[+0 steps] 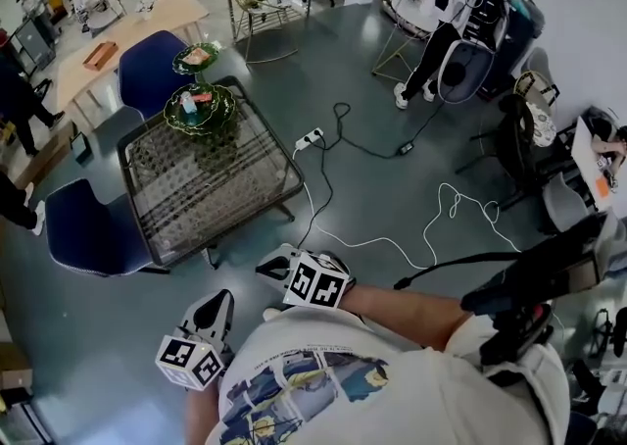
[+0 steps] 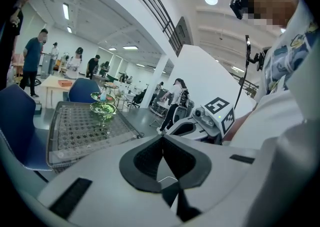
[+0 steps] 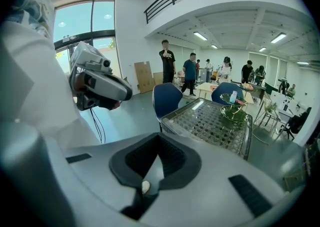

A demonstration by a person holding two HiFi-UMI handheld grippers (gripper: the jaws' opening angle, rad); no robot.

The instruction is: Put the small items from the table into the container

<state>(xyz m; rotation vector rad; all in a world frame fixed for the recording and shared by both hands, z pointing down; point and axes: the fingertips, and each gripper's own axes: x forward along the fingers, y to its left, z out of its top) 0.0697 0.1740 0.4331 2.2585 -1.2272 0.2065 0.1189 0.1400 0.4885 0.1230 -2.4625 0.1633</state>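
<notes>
Both jaw pairs, left gripper (image 2: 162, 138) and right gripper (image 3: 159, 139), are pressed together, empty. Hazard: white floor cable (image 1: 428, 237) before glass-topped metal table (image 1: 227, 227) may trip the approach.

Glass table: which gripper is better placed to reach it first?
Probably right. The right gripper is held nearer the glass table than the left gripper. Both are shut, empty and away from it.
</notes>
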